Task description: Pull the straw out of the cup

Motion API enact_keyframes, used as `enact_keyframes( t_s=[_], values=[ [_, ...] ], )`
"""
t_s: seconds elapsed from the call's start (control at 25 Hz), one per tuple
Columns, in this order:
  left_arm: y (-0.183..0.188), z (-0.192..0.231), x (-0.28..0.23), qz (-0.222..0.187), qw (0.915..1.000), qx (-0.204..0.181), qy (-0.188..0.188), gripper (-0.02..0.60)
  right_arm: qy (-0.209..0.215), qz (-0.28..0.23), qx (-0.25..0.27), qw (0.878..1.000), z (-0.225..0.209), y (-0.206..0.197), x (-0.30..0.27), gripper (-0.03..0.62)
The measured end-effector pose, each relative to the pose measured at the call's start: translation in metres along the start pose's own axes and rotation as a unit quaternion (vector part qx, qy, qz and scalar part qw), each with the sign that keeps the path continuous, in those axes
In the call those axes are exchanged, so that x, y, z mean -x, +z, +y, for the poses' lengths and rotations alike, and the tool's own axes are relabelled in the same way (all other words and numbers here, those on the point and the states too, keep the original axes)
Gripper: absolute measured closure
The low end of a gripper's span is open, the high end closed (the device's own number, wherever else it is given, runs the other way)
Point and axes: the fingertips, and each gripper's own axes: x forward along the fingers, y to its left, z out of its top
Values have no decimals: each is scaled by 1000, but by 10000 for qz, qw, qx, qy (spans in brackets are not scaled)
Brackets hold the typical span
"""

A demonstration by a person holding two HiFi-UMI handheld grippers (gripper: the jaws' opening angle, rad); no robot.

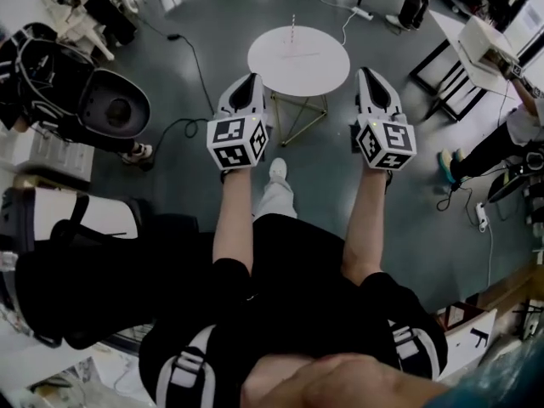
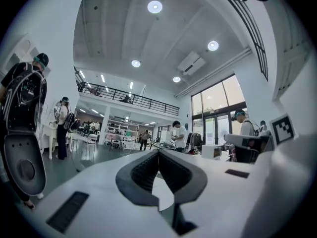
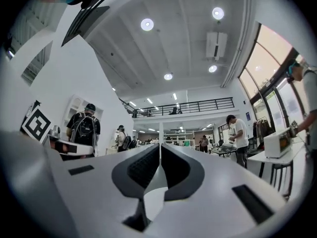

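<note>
**Straw in cup, both tongs pressed together and well short of it**

The straw (image 1: 293,25) stands upright in the cup (image 1: 293,46), which sits on the round white tabletop (image 1: 319,68). From the head view the cup is only a faint, pale shape at the foot of the straw, and whether it holds anything besides the straw cannot be told. Both lie ahead of the tongs and between their two lines, a little nearer the line of the left pair, on the far part of the tabletop.

The left tongs (image 1: 252,80) are pressed together. In the left gripper view their dark pads meet along a single seam (image 2: 158,155) with nothing between them. The right tongs (image 1: 366,73) are also pressed together, and the right gripper view shows their pads meeting tip to tip (image 3: 160,148), pinching nothing. Neither pair touches the straw, the cup or the tabletop. The near rim of the tabletop lies between the two tips, and the straw is well apart from both.

The two tongs are held side by side and point the same way, each with its marker cube (image 1: 237,141) at the rear end, toward the person. Below them is grey floor (image 1: 204,24), with one white shoe (image 1: 277,171) under the gap between the two tongs. Both gripper views look level across a bright hall where several people (image 3: 85,128) stand beyond the tips.
</note>
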Motion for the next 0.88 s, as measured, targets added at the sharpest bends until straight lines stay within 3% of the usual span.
enact_keyframes(
  t_s=[0.12,0.32,0.56,0.88],
  values=[
    [-12,28,-51,218,9995,-195,134,572,-144,-288,10,9995,-11,-10,-49,577],
    [-8,62,-132,304,9991,-290,-111,572,-148,-612,-299,9976,-21,-34,-138,577],
    [0,88,-235,251,9988,-183,-372,572,-6,-512,-293,9983,-46,-55,-233,577],
    [3,117,-316,260,9981,-83,-559,572,-185,-364,-198,9990,-77,-54,-307,577]
  ],
)
